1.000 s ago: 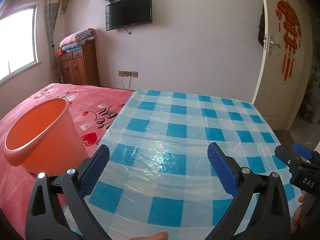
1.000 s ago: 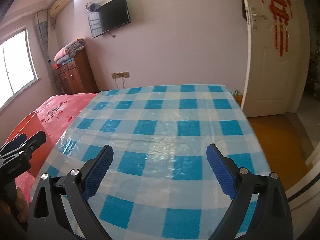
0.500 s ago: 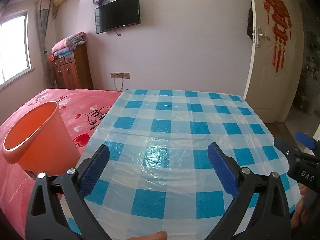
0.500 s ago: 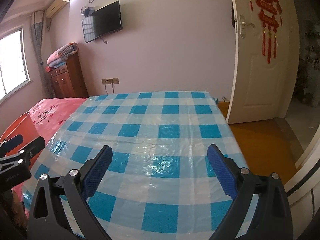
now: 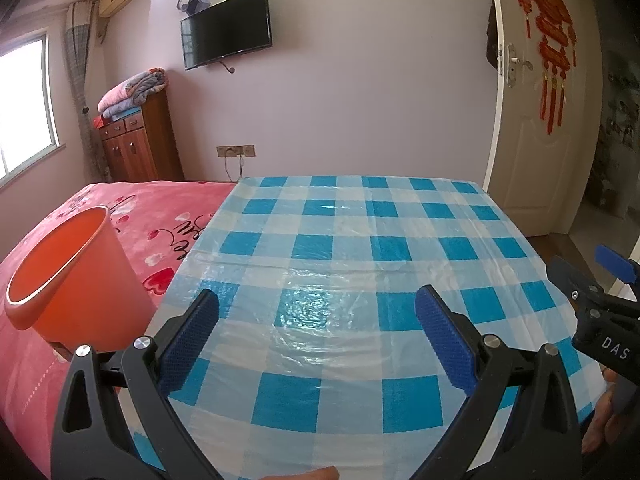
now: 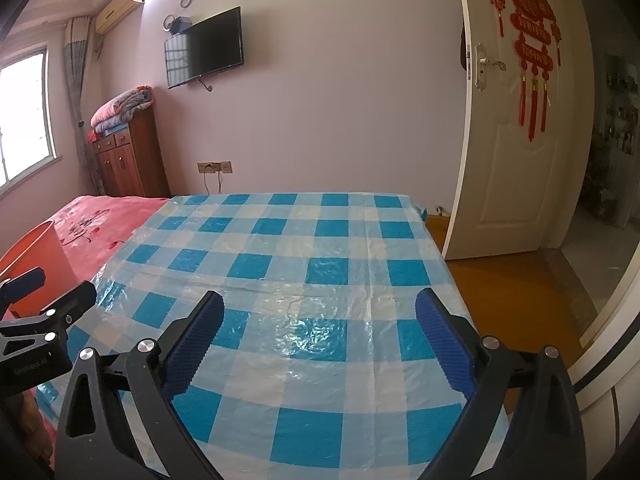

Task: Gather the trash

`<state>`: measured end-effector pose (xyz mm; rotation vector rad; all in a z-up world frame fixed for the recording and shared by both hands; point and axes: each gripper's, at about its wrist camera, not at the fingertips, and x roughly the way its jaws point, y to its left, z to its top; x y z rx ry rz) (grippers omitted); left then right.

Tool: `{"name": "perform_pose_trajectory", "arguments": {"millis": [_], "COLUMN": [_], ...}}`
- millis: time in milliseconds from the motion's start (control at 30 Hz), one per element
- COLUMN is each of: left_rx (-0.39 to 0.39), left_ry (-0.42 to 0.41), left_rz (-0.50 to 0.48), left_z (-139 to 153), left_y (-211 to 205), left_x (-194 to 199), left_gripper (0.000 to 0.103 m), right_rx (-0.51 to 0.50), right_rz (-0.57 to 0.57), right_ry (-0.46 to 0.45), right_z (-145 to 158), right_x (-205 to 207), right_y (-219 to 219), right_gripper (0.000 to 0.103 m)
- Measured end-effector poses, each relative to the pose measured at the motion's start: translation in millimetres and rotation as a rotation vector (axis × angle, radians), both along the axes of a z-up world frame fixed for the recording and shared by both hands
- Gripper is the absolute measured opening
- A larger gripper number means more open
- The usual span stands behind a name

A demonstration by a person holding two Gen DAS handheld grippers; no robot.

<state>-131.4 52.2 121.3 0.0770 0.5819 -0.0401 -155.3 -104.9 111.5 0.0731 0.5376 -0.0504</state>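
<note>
An orange plastic bin (image 5: pixel 76 280) stands on the pink bedspread (image 5: pixel 132 216), left of a blue-and-white checked plastic sheet (image 5: pixel 340 248) spread over the bed. Only the bin's side (image 6: pixel 36 256) shows at the left edge of the right wrist view. My left gripper (image 5: pixel 316 332) hovers open over the sheet's near part, nothing between its blue pads. My right gripper (image 6: pixel 318 336) is open too, above the same sheet (image 6: pixel 304 264), and it also appears at the right edge of the left wrist view. No trash shows on the sheet.
A wall-mounted TV (image 5: pixel 226 28) and a wooden cabinet (image 5: pixel 138 144) with folded blankets stand at the far wall. A white door (image 6: pixel 516 120) with a red ornament is open at the right, beside orange floor (image 6: pixel 512 292). A window (image 5: pixel 22 104) is at left.
Both grippers have tilted upward and drawn back a little, so the sheet and bin sit lower in view. Both stay open and hold nothing.
</note>
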Motion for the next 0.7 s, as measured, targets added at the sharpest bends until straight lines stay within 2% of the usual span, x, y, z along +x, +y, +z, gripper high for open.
{"name": "perform_pose_trajectory", "arguments": {"millis": [300, 500, 700], "left_rx": [0.006, -0.002, -0.020], "left_ry": [0.025, 0.116, 0.224], "left_rz": [-0.025, -0.022, 0.009], "left_z": [-16, -42, -75], "left_y": [-10, -17, -26], "left_x": [11, 34, 65], "left_gripper": [0.099, 0.099, 0.099], "right_rx": [0.008, 0.026, 0.045], "right_rz": [-0.005, -0.008, -0.008], "right_ry": [0.038, 0.101, 0.226], "right_z": [-16, -38, -71], "right_x": [13, 32, 66], "right_y": [-5, -9, -14], "right_gripper": [0.095, 0.095, 0.095]}}
